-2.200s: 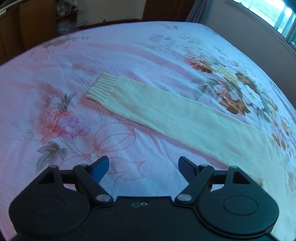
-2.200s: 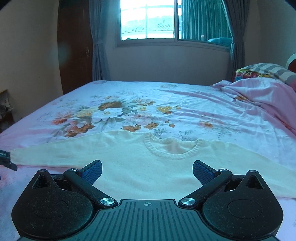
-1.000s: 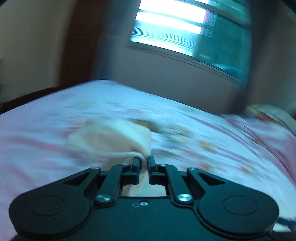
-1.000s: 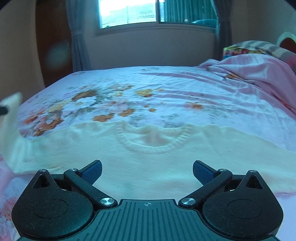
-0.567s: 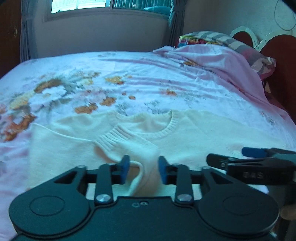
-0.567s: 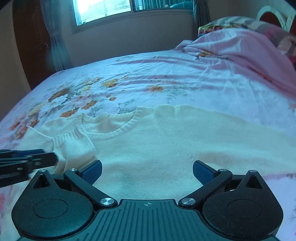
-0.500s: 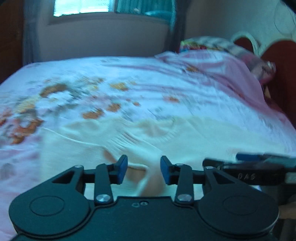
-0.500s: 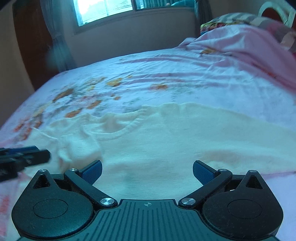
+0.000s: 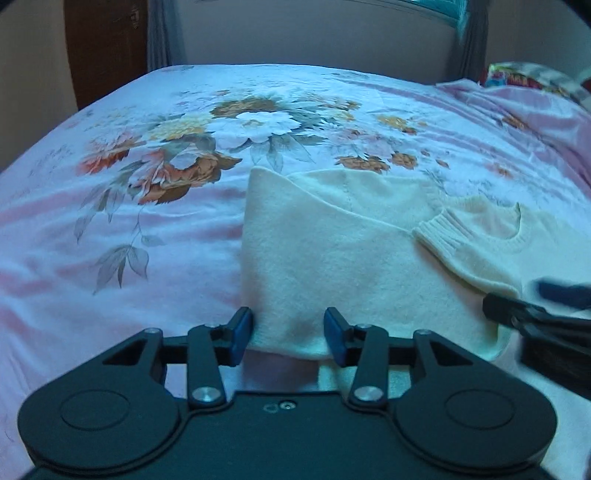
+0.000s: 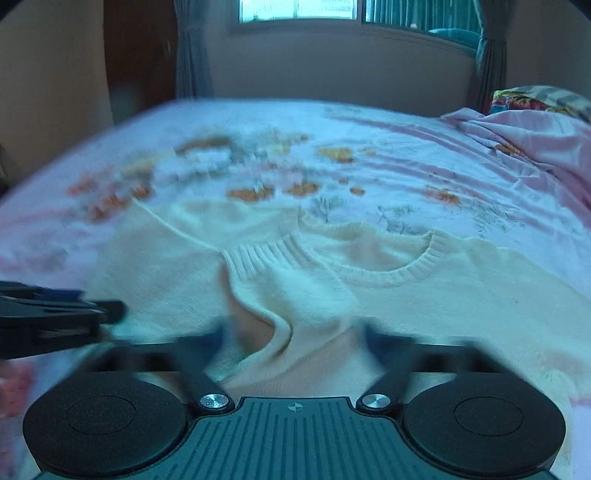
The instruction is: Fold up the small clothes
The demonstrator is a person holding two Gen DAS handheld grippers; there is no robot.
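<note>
A: Start with the left gripper [image 9: 288,334]. How do its fingers stand?

B: Parted, a moderate gap between the blue pads [image 9: 241,328]. The folded left edge of the cream sweater [image 9: 332,258] lies in that gap, but the pads do not pinch it. The cloth sits loose between them, so nothing is gripped.

A: And the right gripper [image 10: 293,341]?

B: Its fingers are smeared by motion blur in its own camera. They look spread wide, one to each side of a curled hem of the sweater [image 10: 332,295], with nothing held. In the left camera it shows as a dark blurred shape [image 9: 543,314] just right of the sweater's lower corner.

A: Where is the sweater, taking it as the landmark?

B: It lies flat on the floral bedsheet [image 9: 129,221]. One sleeve is folded across its body, the ribbed cuff [image 9: 439,230] resting just beside the round neckline [image 9: 517,236].

A: What lies around it?

B: Beyond its far edge sits the big printed bouquet [image 9: 243,125] on the sheet. Farther right of the sweater is a rumpled pink blanket [image 10: 535,136] with a patterned pillow [image 10: 539,98] behind it. Past the bed, behind the sweater, a window [image 10: 332,11] with grey curtains [image 10: 192,48] shows in the right camera.
</note>
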